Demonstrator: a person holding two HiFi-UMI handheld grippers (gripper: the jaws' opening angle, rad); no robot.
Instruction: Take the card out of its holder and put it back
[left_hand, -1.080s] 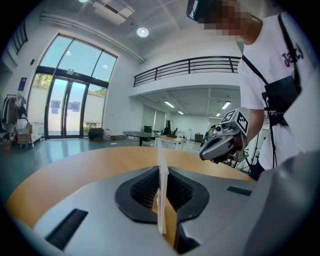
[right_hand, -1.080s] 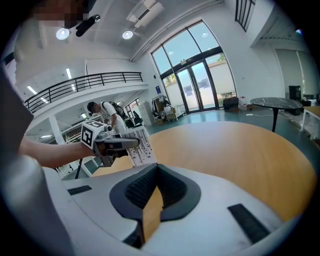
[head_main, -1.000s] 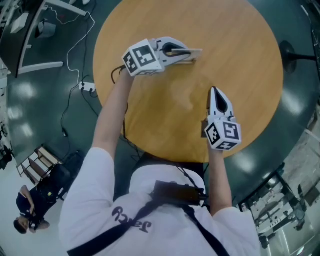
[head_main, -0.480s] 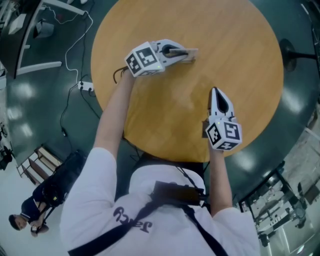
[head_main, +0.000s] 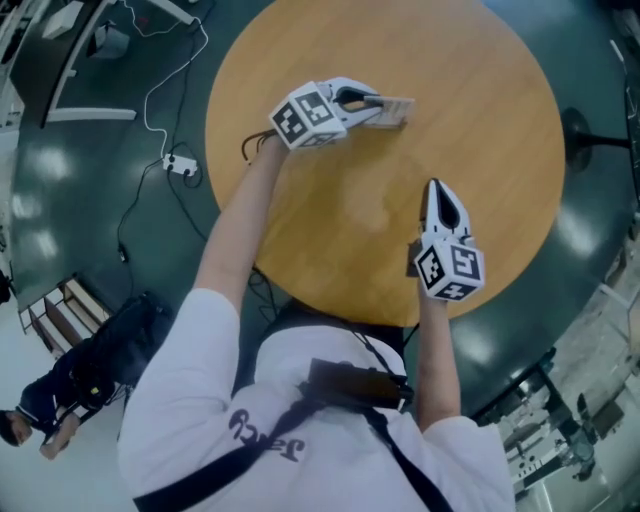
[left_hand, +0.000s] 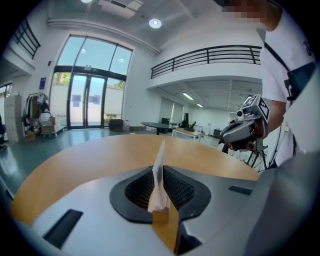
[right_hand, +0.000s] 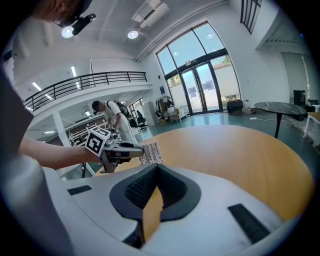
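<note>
The left gripper (head_main: 374, 102) has come lower toward the surface (head_main: 480, 120) than it was a second ago, and its jaws have just been opening a little. The card (head_main: 393, 110) is between them. In the left gripper view it stands edge-on in the narrow gap, leans on the right pad and sticks out ahead of the tips. The gap is only slightly wider than the card. As far as I can judge, the pads are still on it, so I read this as a grip that begins to loosen, not as a full release.

The right gripper (head_main: 433, 188) has stayed in its place. Its jaws are closed together at the tips and have nothing between them. The card is well apart from them, ahead and to their left.

I cannot make out the holder with certainty in any view. In the head view there is only the printed card beyond the left tips, close over the wood.

For the task, I judge that the card is being set down or returned at this moment. If the jaws open further before the card is seated or supported, it may tip over or slide away from the tips.
</note>
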